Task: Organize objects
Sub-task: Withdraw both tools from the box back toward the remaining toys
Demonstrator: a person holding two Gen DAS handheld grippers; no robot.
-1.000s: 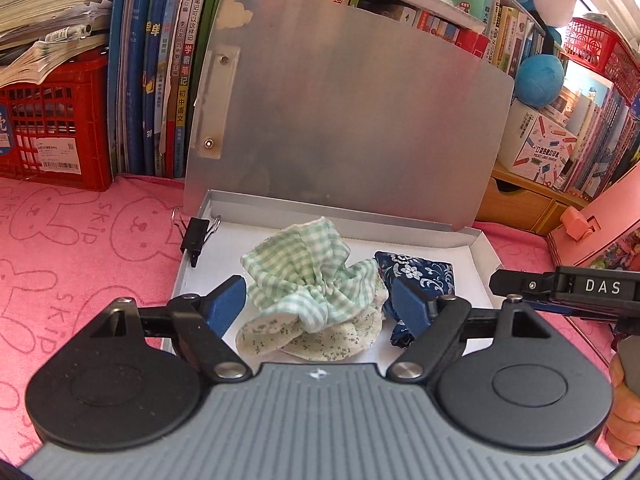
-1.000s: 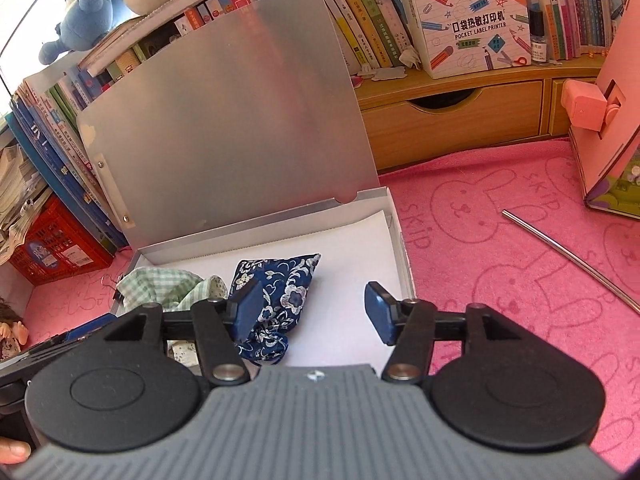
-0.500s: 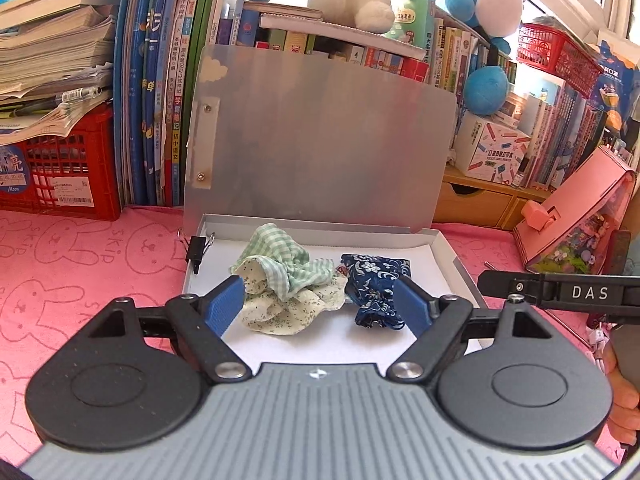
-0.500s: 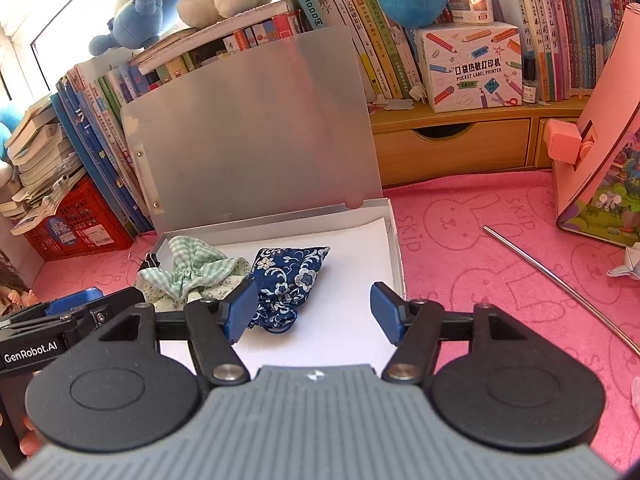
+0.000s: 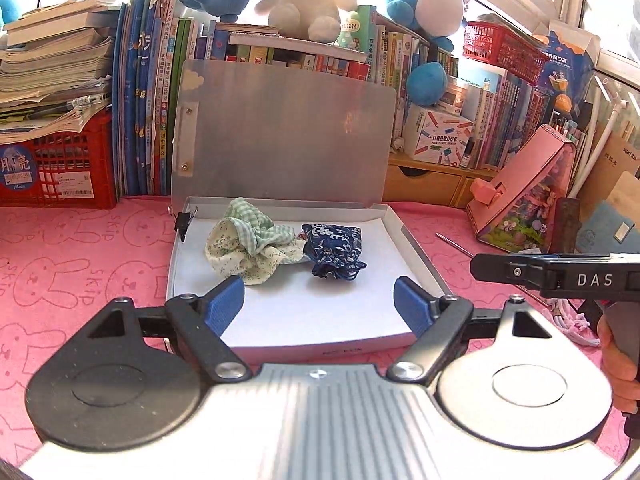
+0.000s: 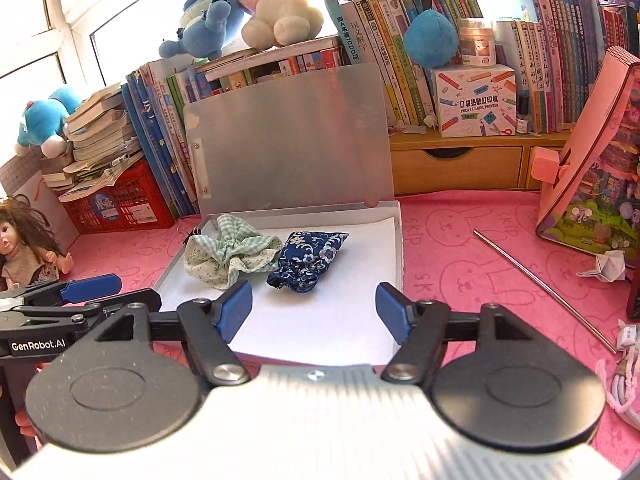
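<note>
An open grey file box (image 5: pixel 416 240) (image 6: pixel 400 240) lies on the pink mat, its lid (image 5: pixel 284 132) (image 6: pixel 292 140) propped upright against the books. Inside on white paper rest a green checked cloth scrunchie (image 5: pixel 252 240) (image 6: pixel 228 252) and, to its right, a dark blue flowered cloth pouch (image 5: pixel 334 250) (image 6: pixel 308 256). My left gripper (image 5: pixel 318 304) hangs open over the box's near edge with nothing between its fingers. My right gripper (image 6: pixel 314 306) hovers over the same near part, its jaws opening and empty. Both stand well short of the cloths.
A black binder clip (image 5: pixel 184 222) sits at the box's back left corner. A thin metal rod (image 6: pixel 540 288) lies on the mat to the right, near a slanted pink case (image 6: pixel 592 168). A red crate (image 5: pixel 56 164), upright books, plush toys and a doll (image 6: pixel 24 248) line the back.
Both grippers have drawn back and risen from the box, so the cloths look smaller and farther. The right jaws have widened. The cloths have stayed in place.
</note>
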